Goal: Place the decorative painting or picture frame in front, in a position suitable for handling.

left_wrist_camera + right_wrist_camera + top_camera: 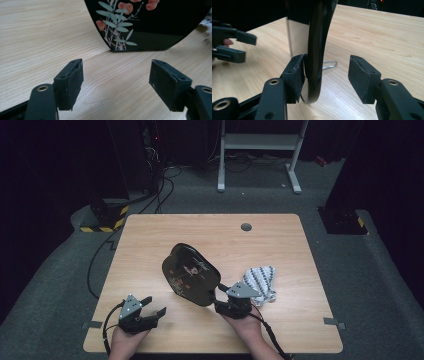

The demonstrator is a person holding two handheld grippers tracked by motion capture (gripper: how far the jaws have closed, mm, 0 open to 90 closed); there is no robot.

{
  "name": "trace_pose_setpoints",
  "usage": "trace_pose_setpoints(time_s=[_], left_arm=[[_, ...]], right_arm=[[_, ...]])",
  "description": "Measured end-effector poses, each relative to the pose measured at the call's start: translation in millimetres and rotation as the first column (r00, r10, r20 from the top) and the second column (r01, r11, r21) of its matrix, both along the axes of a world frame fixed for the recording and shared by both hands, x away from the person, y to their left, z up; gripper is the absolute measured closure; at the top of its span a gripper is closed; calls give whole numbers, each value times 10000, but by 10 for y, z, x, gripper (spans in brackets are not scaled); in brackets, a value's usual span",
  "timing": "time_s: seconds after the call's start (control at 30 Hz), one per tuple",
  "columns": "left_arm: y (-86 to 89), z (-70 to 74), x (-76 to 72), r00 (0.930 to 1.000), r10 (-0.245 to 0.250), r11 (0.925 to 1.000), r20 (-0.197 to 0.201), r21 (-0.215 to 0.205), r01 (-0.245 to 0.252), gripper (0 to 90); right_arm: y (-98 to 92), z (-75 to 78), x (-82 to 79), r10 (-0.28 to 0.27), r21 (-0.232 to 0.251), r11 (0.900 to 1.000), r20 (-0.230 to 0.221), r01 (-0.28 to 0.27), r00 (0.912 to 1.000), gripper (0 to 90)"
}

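Observation:
A black lacquered plate [190,274] with painted leaves and pink flowers stands on its edge, tilted, at the middle of the table [150,235]. My right gripper [217,295] is at its lower right rim. In the right gripper view the plate's rim [317,50] passes between the jaws; the left pad [295,72] touches it and the right pad [360,75] stands well apart, so the right gripper [327,67] is open. My left gripper [151,307] rests near the front left edge, open and holding nothing. The left gripper [116,75] faces the plate [150,25] from a short way off.
A white cloth with a black pattern [261,282] lies bunched just right of the right gripper. A thin wire piece [329,65] shows on the table behind the plate's foot. A cable hole [246,226] sits near the far edge. Cables and a metal frame [260,142] are on the floor beyond.

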State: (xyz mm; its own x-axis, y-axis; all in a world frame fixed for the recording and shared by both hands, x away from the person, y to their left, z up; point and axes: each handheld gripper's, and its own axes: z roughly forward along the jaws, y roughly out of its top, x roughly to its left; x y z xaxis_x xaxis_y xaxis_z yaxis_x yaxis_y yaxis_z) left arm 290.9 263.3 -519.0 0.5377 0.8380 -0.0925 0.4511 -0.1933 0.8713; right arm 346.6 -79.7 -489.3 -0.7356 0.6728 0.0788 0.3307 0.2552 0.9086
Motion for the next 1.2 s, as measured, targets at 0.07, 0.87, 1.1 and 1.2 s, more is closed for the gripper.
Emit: trace_pose_setpoints(time_s=[0.07, 0.87, 1.1, 1.2], left_arm=[[11, 7, -7, 10000, 16, 10000, 19, -39, -16, 277], [163, 38, -258, 9986, 462, 9989, 275, -32, -461, 281], [101, 50, -170, 9993, 241, 9997, 280, -37, -240, 281], [62, 53, -140, 9996, 100, 9999, 279, 20, -100, 281]], right_arm=[[-22, -12, 26, -159, 2, 9999, -64, 159, 9999, 469], [-113, -38, 424, -1525, 49, 9882, -492, 1529, 9871, 479], [-149, 6, 272, -1319, 112, 9912, -103, 1320, 9912, 474], [-132, 11, 219, -1105, 135, 9938, -66, 1106, 9939, 473]])
